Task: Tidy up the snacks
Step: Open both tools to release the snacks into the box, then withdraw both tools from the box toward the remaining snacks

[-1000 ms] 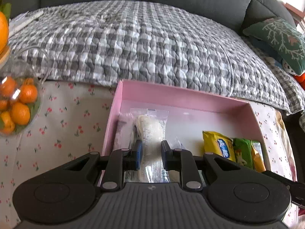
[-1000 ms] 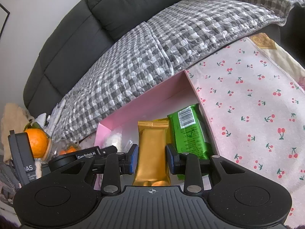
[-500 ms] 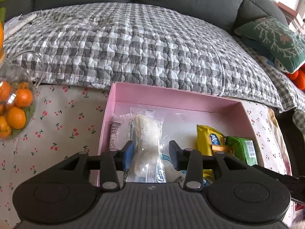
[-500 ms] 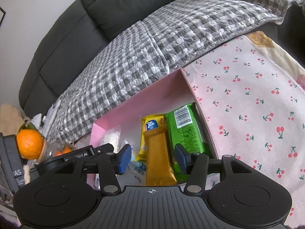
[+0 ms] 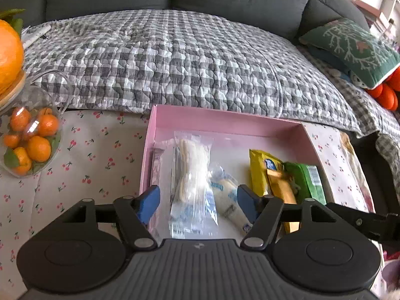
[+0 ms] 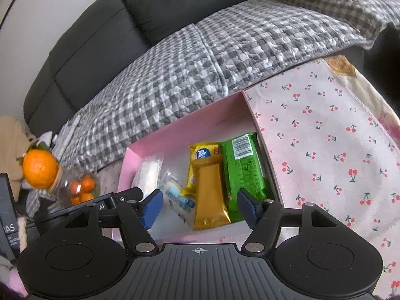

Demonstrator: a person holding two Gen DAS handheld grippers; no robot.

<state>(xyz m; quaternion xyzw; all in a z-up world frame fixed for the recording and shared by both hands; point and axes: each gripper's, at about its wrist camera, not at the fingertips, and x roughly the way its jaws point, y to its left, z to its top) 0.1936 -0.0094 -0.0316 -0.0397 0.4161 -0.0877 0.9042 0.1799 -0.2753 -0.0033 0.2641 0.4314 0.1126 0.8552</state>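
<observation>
1. Six wrapped snacks lie inside the shallow pink cardboard box (image 5: pixel 225 120); no loose snack shows on the cherry-print cloth (image 6: pixel 325 150), so the sorting looks nearly done.
2. The left gripper (image 5: pixel 198 201) tilts downward over the clear-wrapped white pastry (image 5: pixel 192 172), at the box's 7 o'clock; its jaws are opening, pads clear of it.
3. The right gripper (image 6: pixel 200 206) tilts downward over the gold foil bar (image 6: pixel 210 195), at the box's 5 o'clock; its jaws are opening, gripping nothing.
</observation>
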